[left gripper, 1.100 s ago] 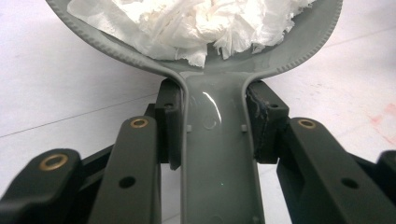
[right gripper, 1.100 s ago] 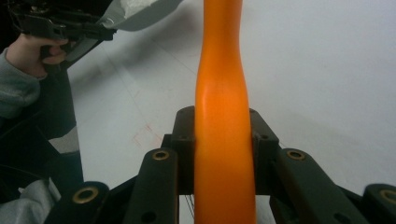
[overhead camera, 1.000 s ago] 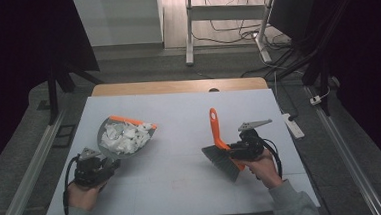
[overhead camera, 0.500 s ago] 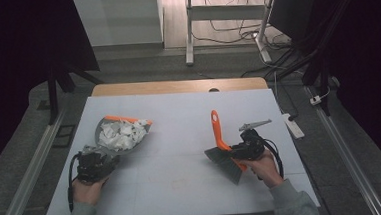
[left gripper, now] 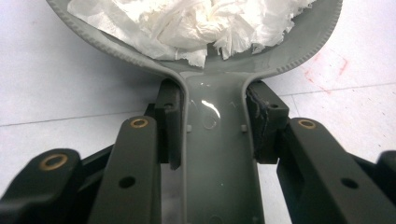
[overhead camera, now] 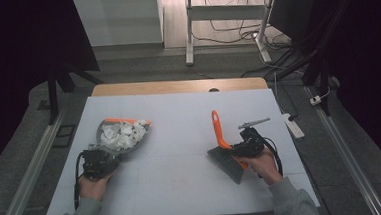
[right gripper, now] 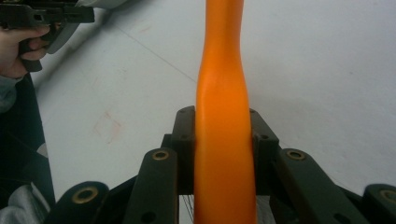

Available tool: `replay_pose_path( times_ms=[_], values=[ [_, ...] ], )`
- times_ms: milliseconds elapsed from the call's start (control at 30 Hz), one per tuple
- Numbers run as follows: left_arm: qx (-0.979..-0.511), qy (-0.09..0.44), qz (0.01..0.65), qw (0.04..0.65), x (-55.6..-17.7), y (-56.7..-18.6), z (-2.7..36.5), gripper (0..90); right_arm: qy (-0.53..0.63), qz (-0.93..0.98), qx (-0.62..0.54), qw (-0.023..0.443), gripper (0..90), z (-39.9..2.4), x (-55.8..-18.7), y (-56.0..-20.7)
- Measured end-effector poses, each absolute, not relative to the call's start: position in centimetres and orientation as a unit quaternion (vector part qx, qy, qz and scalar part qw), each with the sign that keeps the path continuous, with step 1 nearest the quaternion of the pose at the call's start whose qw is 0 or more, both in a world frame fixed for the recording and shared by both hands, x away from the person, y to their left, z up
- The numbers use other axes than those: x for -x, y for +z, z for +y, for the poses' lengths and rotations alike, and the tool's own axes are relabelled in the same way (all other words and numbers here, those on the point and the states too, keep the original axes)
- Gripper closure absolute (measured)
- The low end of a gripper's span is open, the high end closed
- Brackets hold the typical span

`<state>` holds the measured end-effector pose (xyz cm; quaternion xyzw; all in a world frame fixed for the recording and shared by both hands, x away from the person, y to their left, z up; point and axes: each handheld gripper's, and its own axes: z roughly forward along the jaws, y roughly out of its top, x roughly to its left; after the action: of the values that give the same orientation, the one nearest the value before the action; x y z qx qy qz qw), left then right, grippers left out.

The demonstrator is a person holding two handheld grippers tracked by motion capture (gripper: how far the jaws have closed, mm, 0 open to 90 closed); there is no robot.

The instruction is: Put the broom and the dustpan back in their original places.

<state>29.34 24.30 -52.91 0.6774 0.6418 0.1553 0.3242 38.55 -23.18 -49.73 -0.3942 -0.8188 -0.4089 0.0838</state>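
The white table (overhead camera: 179, 113) carries nothing loose, and over the last second the grey dustpan (overhead camera: 111, 142), heaped with torn white paper (overhead camera: 122, 134), has stayed at the near left while the brush has drifted slightly nearer the person, which suggests the sweeping is finished. The left gripper (overhead camera: 101, 160) has its jaws closed against both sides of the dustpan's grey handle (left gripper: 217, 154). At the near right, the right gripper (overhead camera: 241, 148) clamps the orange-handled brush (overhead camera: 219, 133), bristles (overhead camera: 229, 160) toward the person.
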Motion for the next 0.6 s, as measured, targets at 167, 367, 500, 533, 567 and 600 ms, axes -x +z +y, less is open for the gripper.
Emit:
replay_pose_path(
  times_ms=[167,367,500,533,567,600],
  values=[
    [-0.677,0.155,0.649,0.312,-29.8,-53.3,24.0,61.8,-0.397,-0.816,0.411,0.086,69.6,-23.5,-39.2,-50.1],
    [-0.678,0.154,0.652,0.303,-30.1,-53.6,23.6,61.6,-0.378,-0.82,0.423,0.074,68.1,-23.8,-39.7,-50.4],
    [-0.677,0.156,0.652,0.304,-30.2,-53.7,23.4,61.6,-0.374,-0.821,0.427,0.07,67.3,-23.9,-39.9,-50.6],
    [-0.676,0.157,0.653,0.304,-30.2,-53.7,23.3,61.6,-0.373,-0.821,0.427,0.069,67.1,-23.9,-40.0,-50.7],
    [-0.677,0.156,0.652,0.303,-30.2,-53.7,23.3,61.5,-0.371,-0.821,0.428,0.07,66.7,-23.9,-40.0,-50.7],
    [-0.676,0.157,0.653,0.303,-30.2,-53.7,23.3,61.5,-0.37,-0.822,0.428,0.065,66.1,-23.9,-40.1,-50.7]
  ],
)
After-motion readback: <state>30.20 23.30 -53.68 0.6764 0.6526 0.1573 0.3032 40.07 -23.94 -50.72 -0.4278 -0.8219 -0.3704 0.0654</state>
